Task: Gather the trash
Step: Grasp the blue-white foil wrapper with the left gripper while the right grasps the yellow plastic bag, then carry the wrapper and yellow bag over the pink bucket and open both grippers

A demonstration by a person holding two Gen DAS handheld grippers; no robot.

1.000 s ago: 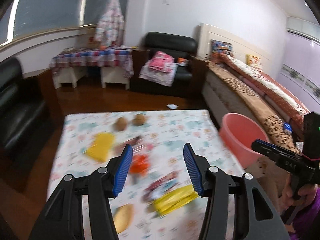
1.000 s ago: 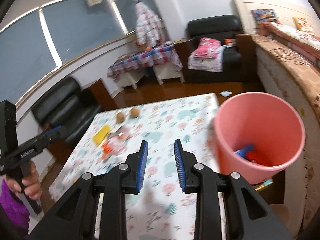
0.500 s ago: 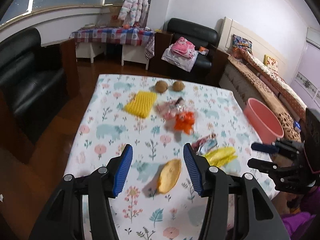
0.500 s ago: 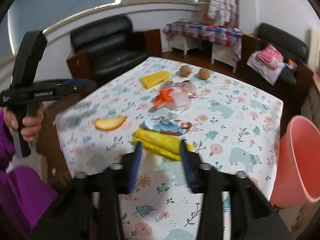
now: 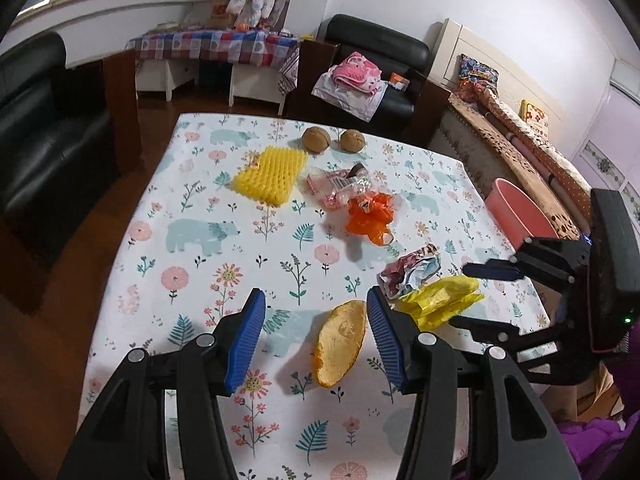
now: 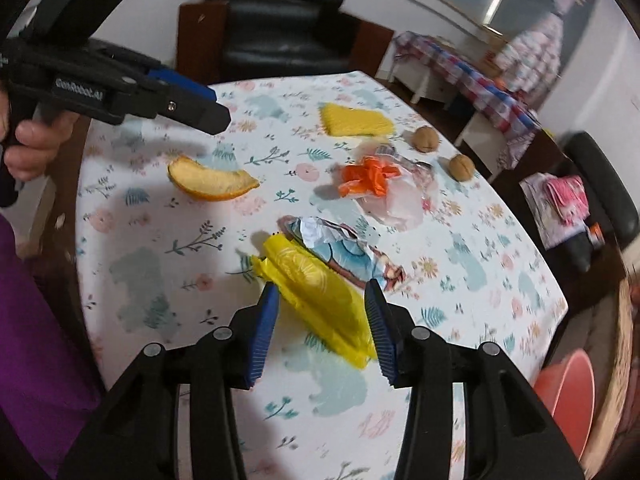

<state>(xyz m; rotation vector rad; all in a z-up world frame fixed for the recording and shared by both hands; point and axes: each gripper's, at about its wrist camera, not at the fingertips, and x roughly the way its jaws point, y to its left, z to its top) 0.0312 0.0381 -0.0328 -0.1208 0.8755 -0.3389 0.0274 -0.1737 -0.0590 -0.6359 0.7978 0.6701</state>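
My left gripper is open, its jaws on either side of an orange peel on the floral tablecloth. My right gripper is open around a yellow plastic bag; it also shows in the left wrist view. A crumpled printed wrapper lies beside the bag. An orange plastic scrap, a clear pink wrapper, a yellow foam net and two walnuts lie farther back. The pink bin stands off the table's right edge.
A black sofa stands left of the table, a black armchair with pink clothes behind it. A bed runs along the right wall. A checked-cloth side table stands at the back.
Both grippers have swung from the pink bin down to the table. The left now brackets the orange peel; the right has opened wider around the yellow bag.
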